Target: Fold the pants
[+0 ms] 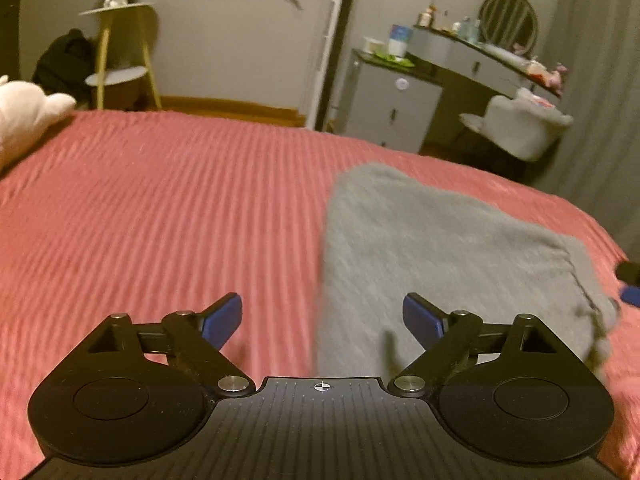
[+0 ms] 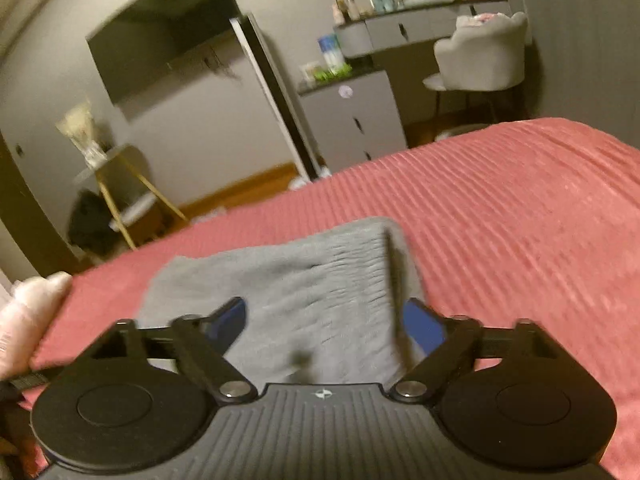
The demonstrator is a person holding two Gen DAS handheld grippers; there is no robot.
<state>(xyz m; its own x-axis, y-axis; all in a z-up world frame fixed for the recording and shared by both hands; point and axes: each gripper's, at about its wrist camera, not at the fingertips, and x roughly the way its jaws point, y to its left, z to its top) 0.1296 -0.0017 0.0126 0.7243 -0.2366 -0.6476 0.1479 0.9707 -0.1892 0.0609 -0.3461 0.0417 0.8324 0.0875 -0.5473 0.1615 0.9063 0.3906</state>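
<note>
Grey pants [image 1: 432, 256] lie folded into a compact bundle on the pink ribbed bedspread [image 1: 168, 208], with a drawstring trailing at their right end. My left gripper [image 1: 322, 320] hovers above the bundle's left edge, open, its blue pads wide apart and empty. In the right wrist view the same grey pants [image 2: 312, 280] lie straight ahead. My right gripper [image 2: 324, 320] is open above their near edge, nothing pinched between its blue pads. The other gripper's dark tip [image 1: 630, 280] shows at the far right edge of the left wrist view.
A white plush toy [image 1: 24, 116] rests at the bed's left side. Beyond the bed stand a gold-legged side table [image 1: 120, 56], grey drawers [image 1: 388, 104], a vanity with a round mirror [image 1: 508, 20] and a pale chair [image 1: 520, 124]. Pink bedspread [image 2: 520, 216] stretches right of the pants.
</note>
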